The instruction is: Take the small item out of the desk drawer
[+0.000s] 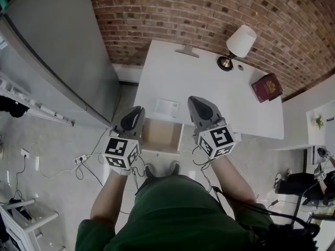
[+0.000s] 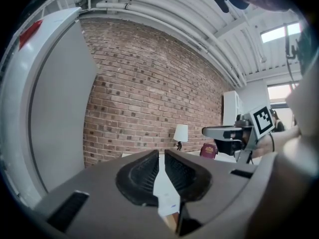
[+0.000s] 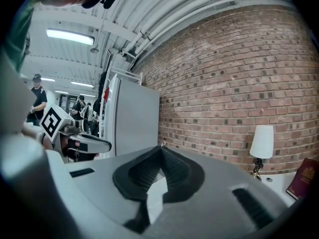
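A brick wall (image 1: 199, 9) closes the top of the frame and a tall grey cabinet (image 1: 57, 51) fills the upper left. Between them the white tabletop (image 1: 172, 77) runs down toward you, with a lamp (image 1: 238, 45) at the upper right and a red book (image 1: 267, 87) at its right edge. The drawer (image 1: 162, 134) stands pulled out at the tabletop's near edge, in the centre of the frame, and what shows of its wooden floor looks bare. A white card (image 1: 166, 107) lies flat on the tabletop just above the drawer's opening. It may be the small item, already out of the drawer, though that can't be told from here. Your left gripper (image 1: 135, 114) hangs just left of the drawer, its jaws a narrow slit apart with nothing between them. Your right gripper (image 1: 199, 104) hangs just right of the card with its jaws pressed together, also empty. Both grippers are apart from the card and the drawer, so the step in hand looks like a pause, either before reaching in or after setting the item down. For your next move, tip your head to check the drawer's near corners, which your grippers and the drawer front may hide. If anything is there, spread the right jaws before lowering them into the drawer.
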The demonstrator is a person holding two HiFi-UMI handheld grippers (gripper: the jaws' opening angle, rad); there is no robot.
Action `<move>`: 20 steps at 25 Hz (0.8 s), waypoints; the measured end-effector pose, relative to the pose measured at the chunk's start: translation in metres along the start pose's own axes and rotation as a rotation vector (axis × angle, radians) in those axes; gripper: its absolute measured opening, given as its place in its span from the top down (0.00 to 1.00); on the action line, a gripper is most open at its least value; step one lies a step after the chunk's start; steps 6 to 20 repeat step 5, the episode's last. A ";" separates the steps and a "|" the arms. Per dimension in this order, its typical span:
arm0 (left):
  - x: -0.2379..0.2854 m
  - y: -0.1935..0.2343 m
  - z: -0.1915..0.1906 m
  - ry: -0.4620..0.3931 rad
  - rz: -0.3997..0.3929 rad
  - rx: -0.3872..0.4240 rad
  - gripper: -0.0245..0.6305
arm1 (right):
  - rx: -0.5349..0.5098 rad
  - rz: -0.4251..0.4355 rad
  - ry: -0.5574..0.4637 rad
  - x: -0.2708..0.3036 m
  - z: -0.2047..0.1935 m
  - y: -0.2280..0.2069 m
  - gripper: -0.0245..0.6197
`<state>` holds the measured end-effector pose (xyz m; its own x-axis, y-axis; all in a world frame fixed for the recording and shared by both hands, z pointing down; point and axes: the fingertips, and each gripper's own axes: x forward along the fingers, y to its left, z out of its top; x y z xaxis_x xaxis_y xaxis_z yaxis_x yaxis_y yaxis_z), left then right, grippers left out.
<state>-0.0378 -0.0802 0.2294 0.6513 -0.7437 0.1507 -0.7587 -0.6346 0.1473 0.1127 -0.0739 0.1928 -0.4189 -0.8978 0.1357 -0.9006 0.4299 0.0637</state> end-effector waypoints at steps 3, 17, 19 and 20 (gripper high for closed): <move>0.003 0.005 -0.002 0.002 -0.007 0.002 0.91 | -0.001 -0.007 0.002 0.003 -0.002 0.001 0.96; 0.005 0.009 -0.004 0.004 -0.012 0.004 0.91 | -0.002 -0.012 0.004 0.006 -0.003 0.001 0.96; 0.005 0.009 -0.004 0.004 -0.012 0.004 0.91 | -0.002 -0.012 0.004 0.006 -0.003 0.001 0.96; 0.005 0.009 -0.004 0.004 -0.012 0.004 0.91 | -0.002 -0.012 0.004 0.006 -0.003 0.001 0.96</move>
